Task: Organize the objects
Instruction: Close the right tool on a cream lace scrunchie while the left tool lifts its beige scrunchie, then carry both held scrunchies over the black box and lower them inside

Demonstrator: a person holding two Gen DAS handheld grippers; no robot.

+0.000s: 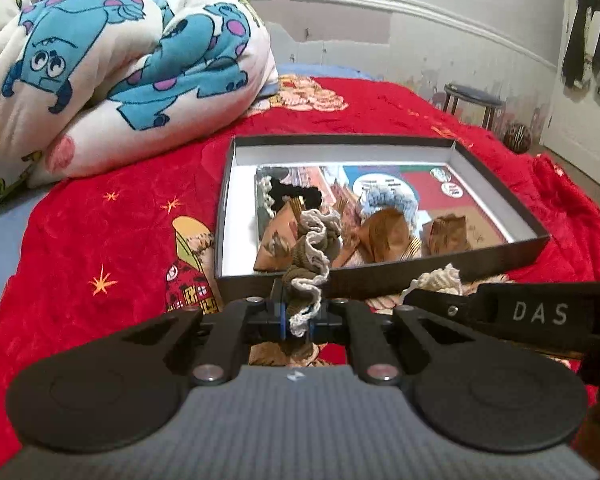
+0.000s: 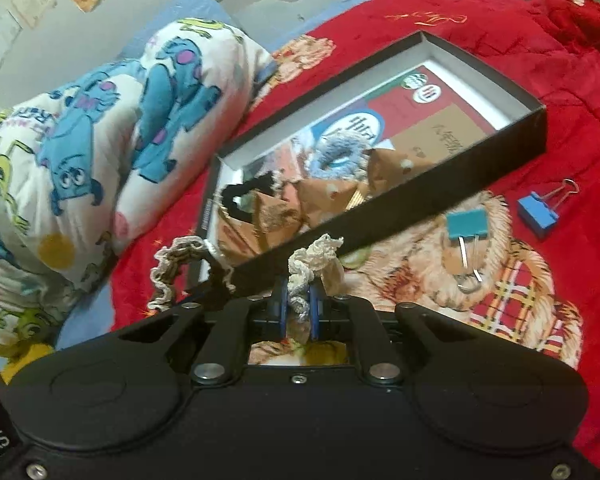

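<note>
On a bed with a red blanket (image 1: 112,184) lies one shallow black box (image 1: 500,258), open, just beyond both grippers. Inside it are one black scrunchie (image 1: 296,192), one light blue scrunchie (image 1: 388,198) and several folded brown paper pieces (image 1: 384,232) on a printed sheet. The left gripper (image 1: 299,318) has its fingers clamped on one brown scrunchie with a cream frill (image 1: 312,256), held up at the box's near wall. The right gripper (image 2: 299,308) has its fingers clamped on one cream scrunchie (image 2: 314,258), also at the near wall. Two blue binder clips lie on the blanket right of the box: one (image 2: 466,224) near the wall, one (image 2: 538,210) farther right. A cartoon-print quilt (image 1: 100,64) is bunched at the far left.
</note>
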